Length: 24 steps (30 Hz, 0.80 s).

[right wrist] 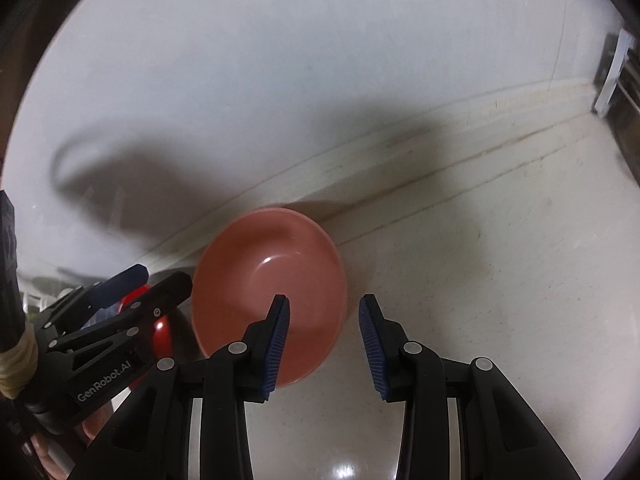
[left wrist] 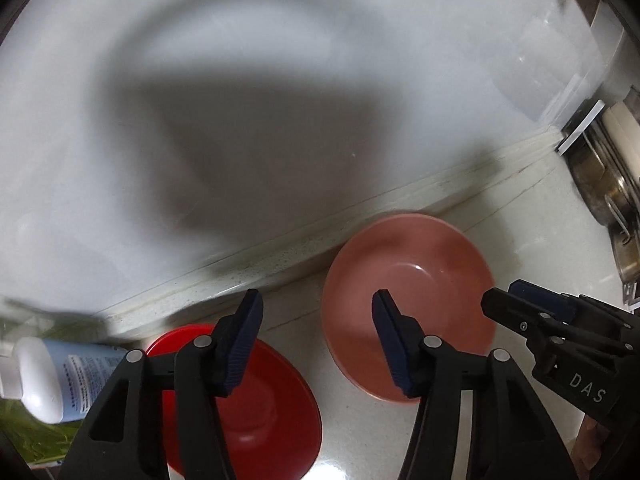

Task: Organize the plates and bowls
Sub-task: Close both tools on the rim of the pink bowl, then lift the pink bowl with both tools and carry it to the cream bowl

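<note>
The pink bowl (right wrist: 270, 292) sits upright on the pale counter (right wrist: 500, 300), its mouth facing up, close against the low ledge at the foot of the wall; being round, it has no long axis to speak of. It looks like glazed ceramic or hard plastic: stiff, smooth, probably slippery at the rim, and breakable if ceramic; I judge the rim the only sensible hold, one finger inside and one outside the wall. The right claw (right wrist: 324, 340) is wide open and empty, its left pad over the bowl's near-right rim and its right pad outside. The left claw (left wrist: 316, 344) is likewise spread wide, holding nothing, between the bowl and the red plate (left wrist: 256, 412), which lies flat just beside the bowl; a white bottle (left wrist: 48, 376) lies further left.
</note>
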Available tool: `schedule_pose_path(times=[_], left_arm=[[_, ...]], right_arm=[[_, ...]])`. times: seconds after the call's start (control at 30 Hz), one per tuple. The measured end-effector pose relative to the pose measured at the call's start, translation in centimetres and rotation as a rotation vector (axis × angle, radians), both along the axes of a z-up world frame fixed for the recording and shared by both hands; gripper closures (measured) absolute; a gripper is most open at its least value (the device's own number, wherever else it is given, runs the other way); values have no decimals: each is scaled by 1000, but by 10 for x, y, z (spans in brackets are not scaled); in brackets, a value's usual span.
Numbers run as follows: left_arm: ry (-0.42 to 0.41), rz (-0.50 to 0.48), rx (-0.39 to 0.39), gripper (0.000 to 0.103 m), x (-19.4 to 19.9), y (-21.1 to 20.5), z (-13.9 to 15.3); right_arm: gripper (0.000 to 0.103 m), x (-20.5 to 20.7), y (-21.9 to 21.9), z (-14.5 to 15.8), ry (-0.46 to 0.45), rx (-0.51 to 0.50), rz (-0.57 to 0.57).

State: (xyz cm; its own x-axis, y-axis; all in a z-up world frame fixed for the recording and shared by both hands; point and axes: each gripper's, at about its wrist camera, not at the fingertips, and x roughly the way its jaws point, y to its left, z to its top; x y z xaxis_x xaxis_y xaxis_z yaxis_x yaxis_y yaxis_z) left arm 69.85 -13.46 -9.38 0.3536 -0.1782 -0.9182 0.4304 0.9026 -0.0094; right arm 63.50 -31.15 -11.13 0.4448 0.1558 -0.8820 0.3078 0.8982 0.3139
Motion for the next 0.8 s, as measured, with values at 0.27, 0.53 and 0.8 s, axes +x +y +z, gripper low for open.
schedule_pose_path(times=[0.27,0.53,0.8], left_arm=[[48,14,-6,64,8,-7,-15],[140,50,-50,86,13,-11,-33],[161,85,-70,96,9,-4,-37]], right_arm=[[70,3,-3,-18,39,34,-10],[88,2,0,-27,77,40,-3],[93,-2,2,-28,73,10,-17]])
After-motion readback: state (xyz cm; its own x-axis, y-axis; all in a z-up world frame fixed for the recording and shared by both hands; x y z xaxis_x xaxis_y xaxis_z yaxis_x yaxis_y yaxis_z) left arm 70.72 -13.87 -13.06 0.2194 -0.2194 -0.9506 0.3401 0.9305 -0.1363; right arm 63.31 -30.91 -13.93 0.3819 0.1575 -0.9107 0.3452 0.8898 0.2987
